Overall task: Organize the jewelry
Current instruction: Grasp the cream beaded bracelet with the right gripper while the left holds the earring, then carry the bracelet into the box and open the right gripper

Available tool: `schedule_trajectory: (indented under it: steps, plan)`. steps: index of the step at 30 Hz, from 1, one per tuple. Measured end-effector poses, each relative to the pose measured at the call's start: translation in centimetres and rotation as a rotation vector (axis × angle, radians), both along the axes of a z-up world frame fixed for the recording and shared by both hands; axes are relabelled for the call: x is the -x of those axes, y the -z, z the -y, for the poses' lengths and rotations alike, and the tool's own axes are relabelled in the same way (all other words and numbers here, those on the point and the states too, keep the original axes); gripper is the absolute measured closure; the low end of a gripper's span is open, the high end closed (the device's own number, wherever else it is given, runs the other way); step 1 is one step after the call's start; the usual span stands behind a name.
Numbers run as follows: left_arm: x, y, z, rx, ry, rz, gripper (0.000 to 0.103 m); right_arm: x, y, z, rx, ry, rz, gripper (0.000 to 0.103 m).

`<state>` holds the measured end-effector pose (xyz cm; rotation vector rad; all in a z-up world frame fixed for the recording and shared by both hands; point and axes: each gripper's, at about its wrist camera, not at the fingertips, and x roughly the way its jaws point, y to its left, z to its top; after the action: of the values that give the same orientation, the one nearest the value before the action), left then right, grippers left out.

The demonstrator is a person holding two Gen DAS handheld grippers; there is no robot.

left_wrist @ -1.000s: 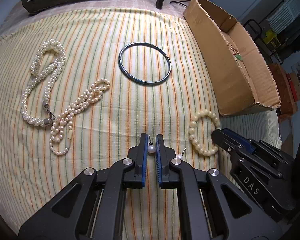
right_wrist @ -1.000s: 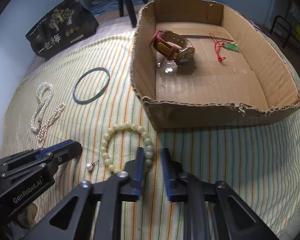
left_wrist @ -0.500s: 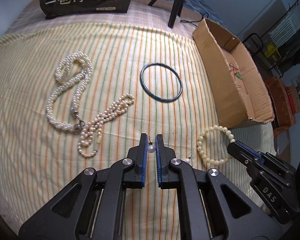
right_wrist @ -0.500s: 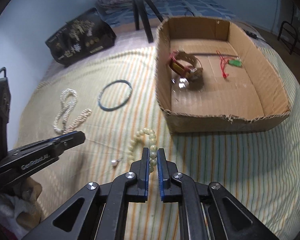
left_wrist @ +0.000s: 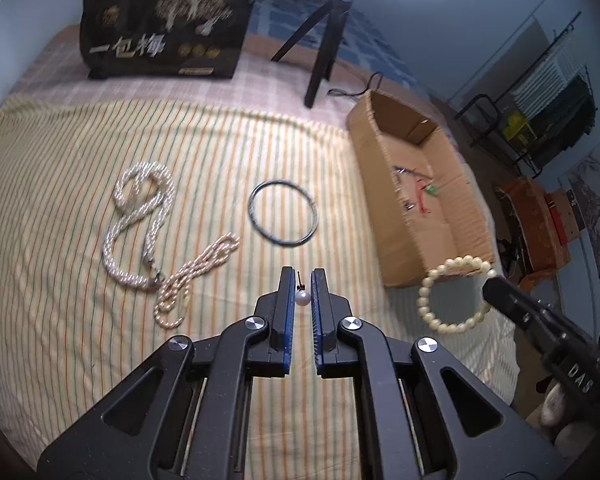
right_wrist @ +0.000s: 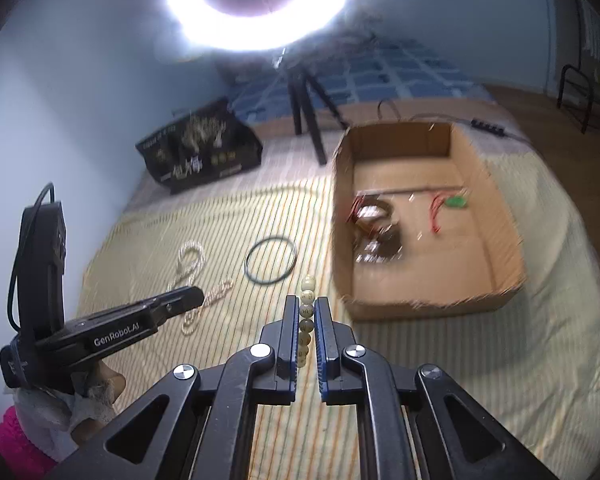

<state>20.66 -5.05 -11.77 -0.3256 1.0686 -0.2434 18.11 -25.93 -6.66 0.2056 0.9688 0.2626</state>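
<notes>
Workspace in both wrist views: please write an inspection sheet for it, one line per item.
Surface: striped cloth over a bed.
Job's things: cardboard box holds a watch and a red cord with green tag; dark bangle, white pearl necklace and pinkish pearl strand lie on the cloth.
Clutter: black gift bag.
Grippers: left gripper shut on pearl earring; right gripper shut on bead bracelet, lifted.
Cables: black cable behind the box.
Surroundings: ring light on tripod, racks.

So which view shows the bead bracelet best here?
The left wrist view: the bead bracelet hangs as a full open loop from the right gripper. The right wrist view catches it edge-on, a short column of beads between its fingers.
</notes>
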Motion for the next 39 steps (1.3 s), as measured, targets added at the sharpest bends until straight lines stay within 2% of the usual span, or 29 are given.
schedule_trajectory:
  steps: [11, 24, 39]
  plan:
    - [-1.5, -2.1, 3.7, 0.045, 0.045, 0.044, 0.097, -2.3, -2.4, 5.6, -0.004, 0.117, 0.056, 0.098]
    - [-2.9, -1.6, 8.9, 0.102, 0.091, 0.031, 0.097, -4.5, -0.9, 9.4, -0.005, 0.199, 0.021, 0.098]
    - [-4.0, -0.1, 12.4, 0.087, 0.116, 0.011, 0.097, -5.8, 0.9, 11.3, -0.005, 0.239, -0.016, 0.098]
